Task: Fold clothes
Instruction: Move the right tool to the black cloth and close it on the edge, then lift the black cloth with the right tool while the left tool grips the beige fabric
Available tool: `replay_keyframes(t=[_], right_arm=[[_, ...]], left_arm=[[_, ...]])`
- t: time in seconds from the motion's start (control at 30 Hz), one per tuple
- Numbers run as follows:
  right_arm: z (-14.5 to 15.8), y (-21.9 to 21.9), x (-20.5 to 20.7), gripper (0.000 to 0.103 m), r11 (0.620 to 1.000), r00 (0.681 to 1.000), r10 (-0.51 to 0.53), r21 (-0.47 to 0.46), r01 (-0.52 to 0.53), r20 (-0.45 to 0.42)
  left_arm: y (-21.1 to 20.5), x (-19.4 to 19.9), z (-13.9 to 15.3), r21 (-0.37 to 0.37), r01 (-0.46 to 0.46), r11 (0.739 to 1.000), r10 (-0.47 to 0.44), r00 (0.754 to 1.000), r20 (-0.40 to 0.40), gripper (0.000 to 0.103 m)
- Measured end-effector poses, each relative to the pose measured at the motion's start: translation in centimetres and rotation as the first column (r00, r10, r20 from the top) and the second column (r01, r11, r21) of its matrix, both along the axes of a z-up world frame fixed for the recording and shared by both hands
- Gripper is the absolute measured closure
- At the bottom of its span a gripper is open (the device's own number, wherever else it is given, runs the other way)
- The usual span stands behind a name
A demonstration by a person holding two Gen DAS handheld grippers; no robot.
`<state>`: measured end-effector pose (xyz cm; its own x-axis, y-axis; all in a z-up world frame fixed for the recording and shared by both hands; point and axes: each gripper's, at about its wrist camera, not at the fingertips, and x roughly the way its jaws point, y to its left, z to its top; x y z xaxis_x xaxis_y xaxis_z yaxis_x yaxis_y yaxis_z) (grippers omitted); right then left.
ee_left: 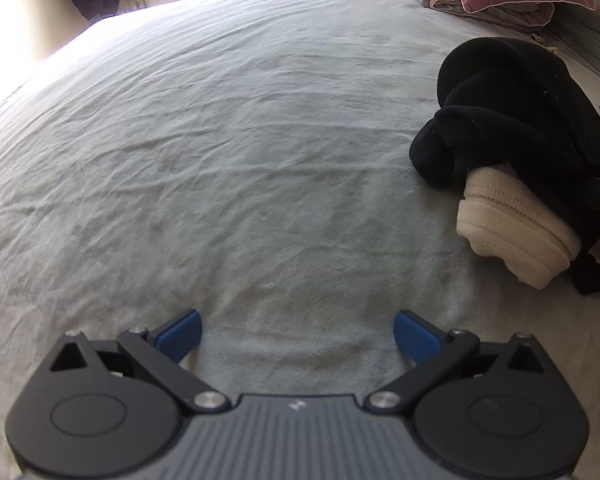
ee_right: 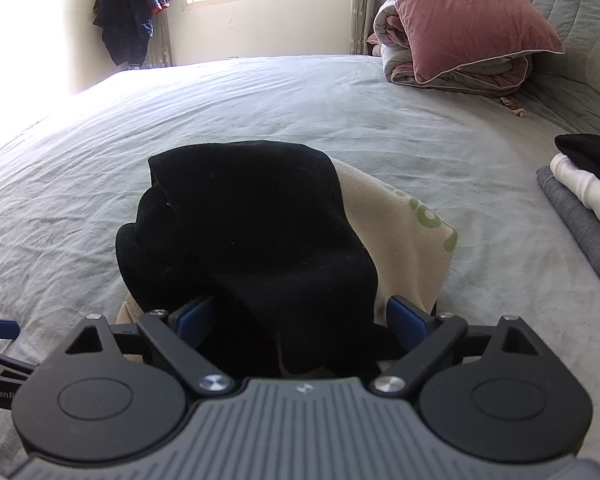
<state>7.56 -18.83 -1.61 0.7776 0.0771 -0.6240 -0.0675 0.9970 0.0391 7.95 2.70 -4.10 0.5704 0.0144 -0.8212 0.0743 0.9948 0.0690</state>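
A crumpled black garment (ee_right: 252,232) lies on top of a cream fleece garment (ee_right: 404,232) with green print, together in a heap on the grey bed sheet (ee_right: 260,100). My right gripper (ee_right: 298,318) is open, its blue pads on either side of the near end of the black cloth, and the jaws stand wide apart. In the left wrist view the same black garment (ee_left: 500,120) and cream garment (ee_left: 512,232) sit at the right. My left gripper (ee_left: 298,334) is open over bare sheet, well left of the heap, with nothing between its fingers.
A small stack of folded clothes (ee_right: 580,208), grey, white and black, lies at the right edge of the bed. A pink pillow (ee_right: 460,20) rests on a rolled duvet (ee_right: 452,72) at the far right. Dark clothes (ee_right: 132,12) hang by the window.
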Motion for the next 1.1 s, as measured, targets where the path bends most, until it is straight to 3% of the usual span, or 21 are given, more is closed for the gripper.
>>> replay_keyframes(t=[0.37,0.47,0.53,0.57,0.97,1.1], right_arm=[[0.8,-0.5,-0.9,0.041,1.0,0.999,-0.013,0.004,0.013,0.037],[1.0,-1.0,-1.0,0.059,0.999,0.998,-0.033,0.012,0.033,0.049],[1.3,-1.6,-1.1,0.08,0.998,0.997,-0.056,0.037,0.054,0.055],[1.5,-2.0,-1.1,0.085,0.997,0.996,-0.066,0.051,0.063,0.057],[5.0,-6.0,-2.5,0.09,0.974,0.966,-0.176,0.175,0.143,0.189],[5.3,-7.2,-2.7,0.09,0.964,0.957,-0.216,0.199,0.177,0.193]], left_arm=[[-0.1,-0.4,0.5,-0.009,0.041,0.999,-0.04,0.999,0.018,0.001],[-0.4,-0.9,0.9,-0.004,0.075,0.997,-0.074,0.996,0.048,0.001],[-0.5,-1.2,1.2,-0.011,0.089,0.996,-0.088,0.994,0.067,0.001],[-0.6,-1.4,1.4,-0.014,0.096,0.995,-0.095,0.993,0.077,0.001],[-1.0,-2.7,3.4,-0.116,0.178,0.977,-0.149,0.963,0.226,0.003],[-1.5,-3.0,3.7,-0.146,0.22,0.965,-0.177,0.949,0.262,0.003]])
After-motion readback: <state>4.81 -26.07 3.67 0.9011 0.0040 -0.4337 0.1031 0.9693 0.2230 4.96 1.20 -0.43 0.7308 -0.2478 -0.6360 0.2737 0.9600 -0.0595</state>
